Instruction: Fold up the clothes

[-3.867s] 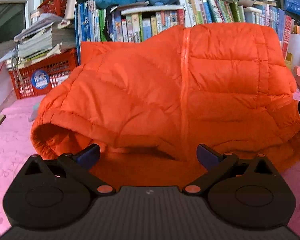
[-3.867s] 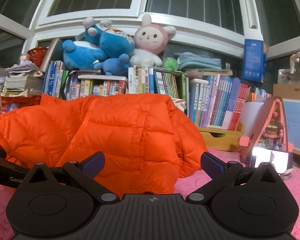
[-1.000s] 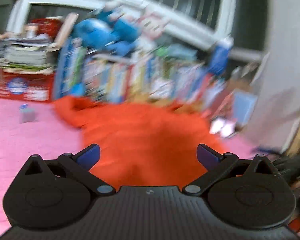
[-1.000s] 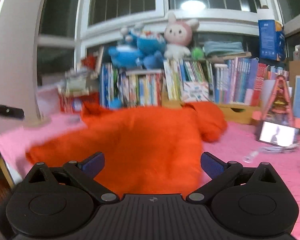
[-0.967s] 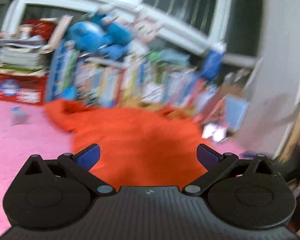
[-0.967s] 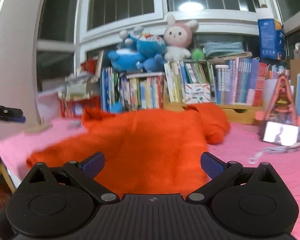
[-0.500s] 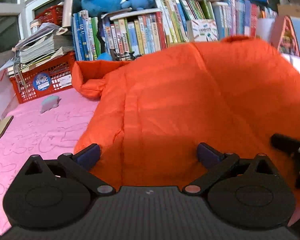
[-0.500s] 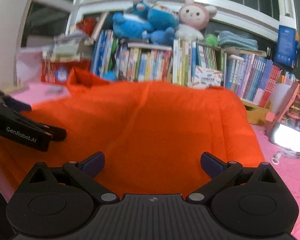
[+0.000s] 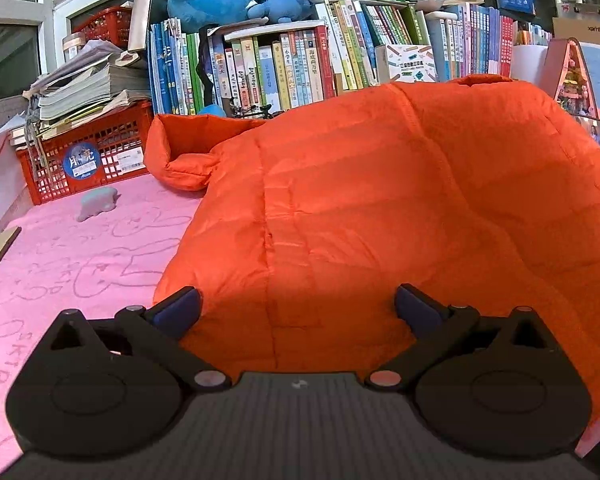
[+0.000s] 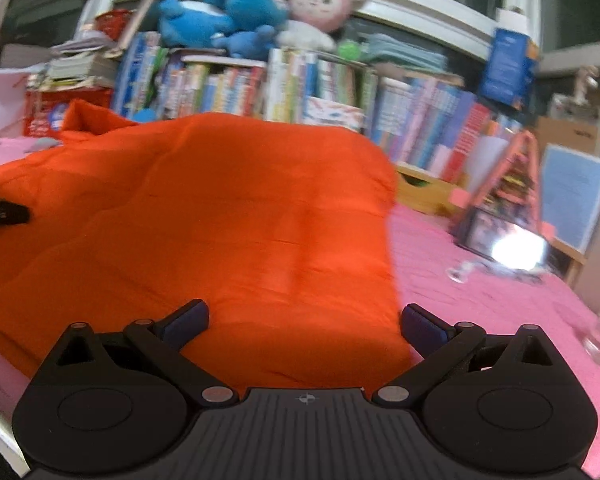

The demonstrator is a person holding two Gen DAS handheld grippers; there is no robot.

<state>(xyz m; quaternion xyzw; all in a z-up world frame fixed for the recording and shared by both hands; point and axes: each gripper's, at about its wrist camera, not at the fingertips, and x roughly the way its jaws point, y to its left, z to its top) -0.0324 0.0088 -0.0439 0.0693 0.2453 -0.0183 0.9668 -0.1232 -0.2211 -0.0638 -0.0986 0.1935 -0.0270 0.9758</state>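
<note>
- Jaws of the left gripper (image 9: 298, 306) and right gripper (image 10: 305, 322) are held wide apart, nothing grasped
- Puffy orange quilted jacket (image 9: 380, 208) is spread on the pink-covered bench (image 9: 80, 248), before both grippers

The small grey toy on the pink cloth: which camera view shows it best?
The left wrist view: the grey toy lies sharp and whole on the pink cloth, before the red basket. The right wrist view shows only a blurred grey sliver beside the orange jacket.

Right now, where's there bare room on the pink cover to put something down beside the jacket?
Left of the orange jacket, the pink cover is bare up to the red crate, apart from a small grey toy. Right of it, the phone and cable crowd the far part.
</note>
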